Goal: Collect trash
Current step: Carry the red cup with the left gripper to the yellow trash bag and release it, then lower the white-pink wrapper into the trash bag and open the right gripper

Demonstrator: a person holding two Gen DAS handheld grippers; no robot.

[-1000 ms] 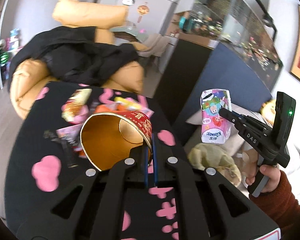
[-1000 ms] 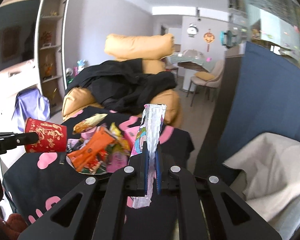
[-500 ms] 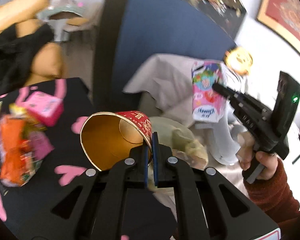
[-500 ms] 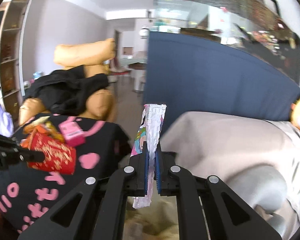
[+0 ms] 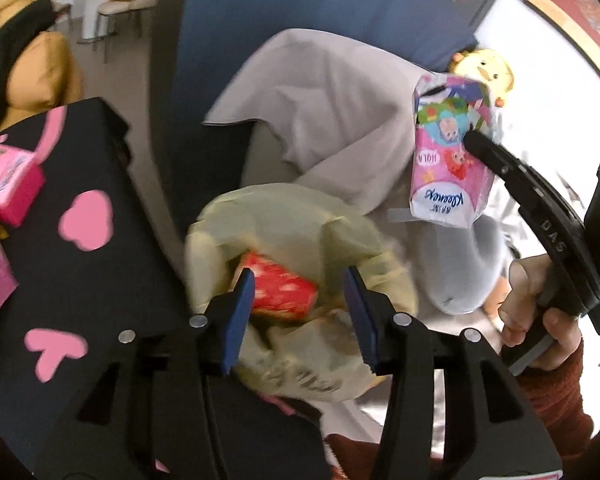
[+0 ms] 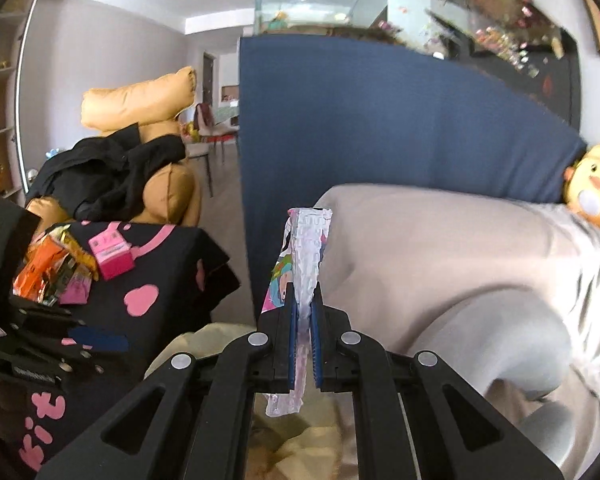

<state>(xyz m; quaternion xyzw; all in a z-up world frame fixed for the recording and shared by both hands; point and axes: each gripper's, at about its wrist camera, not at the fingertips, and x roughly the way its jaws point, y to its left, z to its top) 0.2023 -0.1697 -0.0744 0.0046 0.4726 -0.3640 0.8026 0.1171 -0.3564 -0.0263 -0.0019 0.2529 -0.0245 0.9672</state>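
My left gripper (image 5: 300,316) hangs over the mouth of a pale yellow trash bag (image 5: 268,216), its jaws opening. The red paper cup (image 5: 278,294) lies loose in the bag below them, free of the blue pads. My right gripper (image 6: 304,312) is shut on a flat pink tissue packet (image 6: 306,264), held upright just above the bag (image 6: 204,340). In the left wrist view the same packet (image 5: 448,160) shows to the right of the bag, a hand gripping the tool's handle. More wrappers (image 6: 48,268) and a pink box (image 6: 110,256) lie on the black table (image 6: 172,264).
The black table with pink hearts (image 5: 100,280) stands left of the bag. A grey cloth-covered sofa (image 6: 440,260) is on the right, with a yellow plush toy (image 6: 592,188) on it. A blue panel (image 6: 380,128) rises behind. An orange armchair (image 6: 168,192) carries black clothes.
Both grippers swung right from the table to the bag. The left jaws parted and the red cup dropped out of them into the bag. The right gripper still clamps the packet.
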